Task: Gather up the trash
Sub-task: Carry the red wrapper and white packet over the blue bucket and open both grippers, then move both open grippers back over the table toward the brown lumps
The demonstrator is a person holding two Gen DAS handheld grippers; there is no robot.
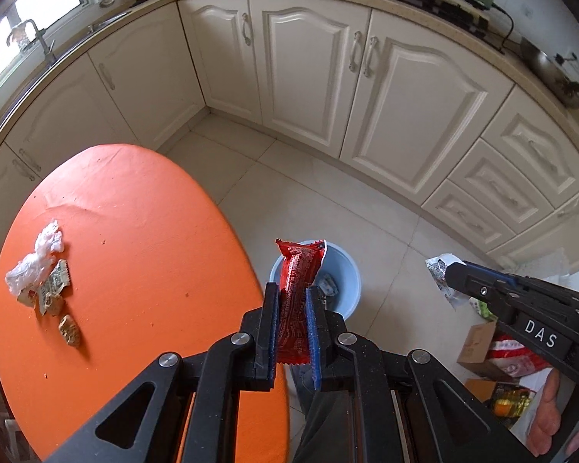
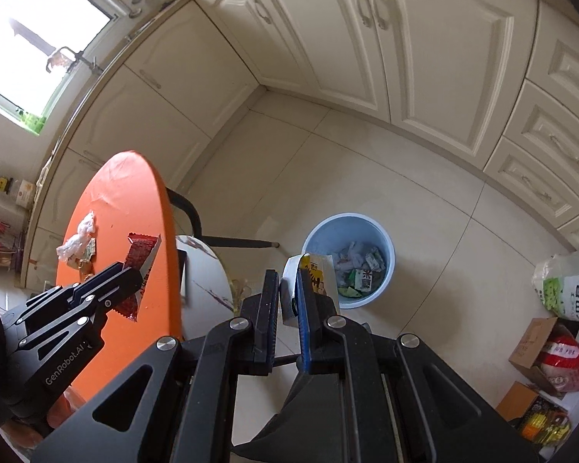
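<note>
Trash transfer is in hand on both sides; I have each tool loaded and carried off the desk toward the bin. Left tool (image 1: 292,301) is clamped on a red snack wrapper (image 1: 300,270); the wrapper stands upright between the blue pads, its top edge free above the fingertips, so that it should fall clear once I release it. Right tool (image 2: 287,289) is clamped on a white and yellow packet (image 2: 320,274); part of its print is hidden by the pad, so I cannot name it further. Light blue waste bin (image 2: 349,227) stands on the tiled floor (image 2: 424,200) beside the orange desk (image 1: 143,231); it already holds several wrappers and crumpled papers. In the right wrist view the packet sits just short of the near rim; in the left wrist view the wrapper overlaps the bin mouth, though I cannot tell the height above it.

Remaining trash lies on the desk, well apart from both tools: a crumpled clear plastic bag (image 1: 38,258), a torn wrapper (image 1: 54,287) touching it, and a brown food scrap (image 1: 70,330) just beside. I judge the task partly done; next step calls for both tools over the opening before release, since light film may drift and miss the rim.
</note>
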